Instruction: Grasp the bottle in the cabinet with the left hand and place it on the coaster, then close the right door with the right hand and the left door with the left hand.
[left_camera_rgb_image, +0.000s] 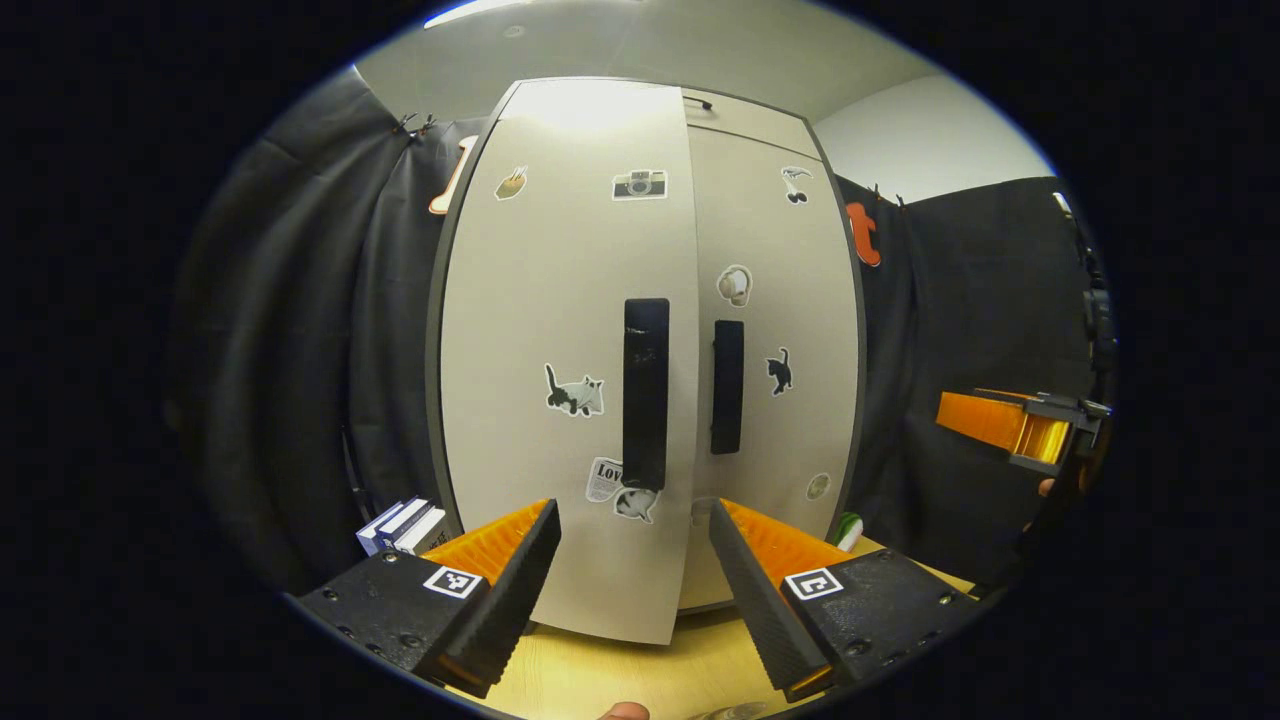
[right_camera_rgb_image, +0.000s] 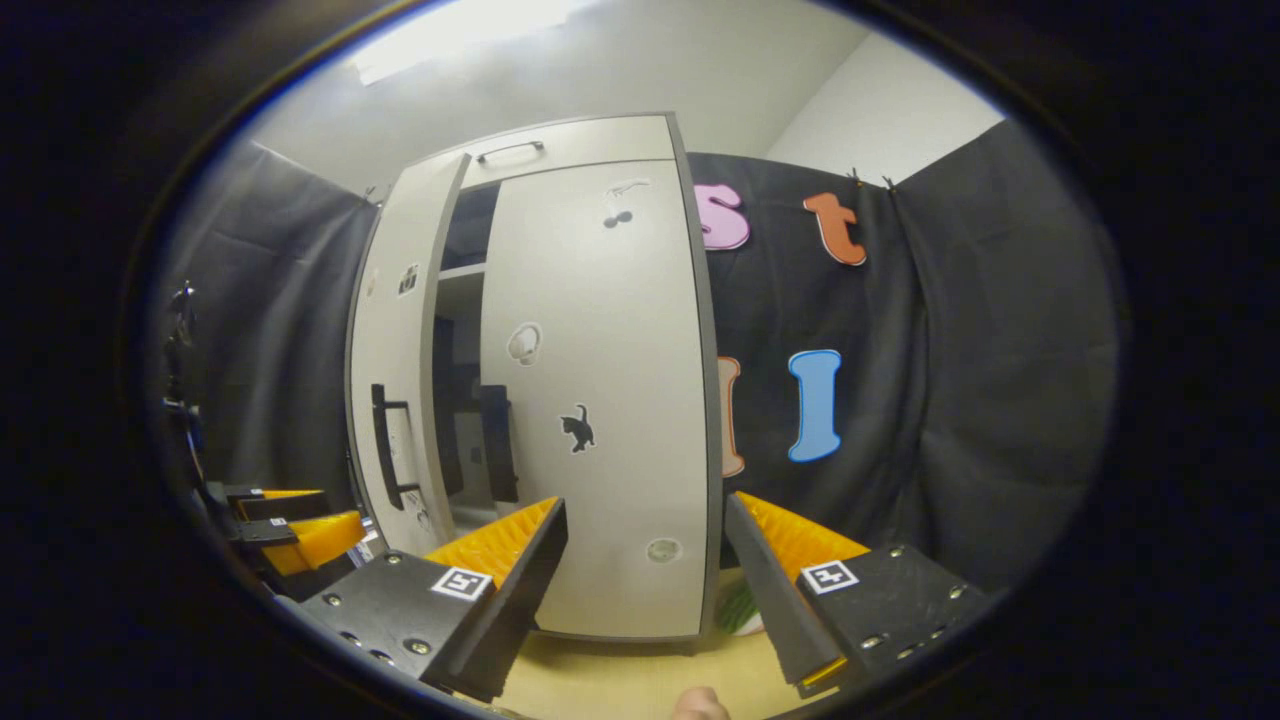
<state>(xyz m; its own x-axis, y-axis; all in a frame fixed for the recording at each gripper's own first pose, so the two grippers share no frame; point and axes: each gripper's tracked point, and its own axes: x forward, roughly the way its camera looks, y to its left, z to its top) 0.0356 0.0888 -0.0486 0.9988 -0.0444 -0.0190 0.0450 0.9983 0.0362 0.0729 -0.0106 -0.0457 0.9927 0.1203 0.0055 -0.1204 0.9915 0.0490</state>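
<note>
- Two doors faced me on the cabinet (left_camera_rgb_image: 560, 300): the right door (right_camera_rgb_image: 600, 400) sat shut, and the left door (left_camera_rgb_image: 560, 330) stood ajar, its edge out in front of the right one.
- My left gripper (left_camera_rgb_image: 635, 555) was released, empty, just before the left door's handle (left_camera_rgb_image: 646, 390), above the desk (left_camera_rgb_image: 640, 670).
- My right gripper (right_camera_rgb_image: 645, 560) was also released and empty, near the right door's lower part.
- I couldn't make out the bottle or the coaster.
- Books (left_camera_rgb_image: 405, 525) stood left of the cabinet.
</note>
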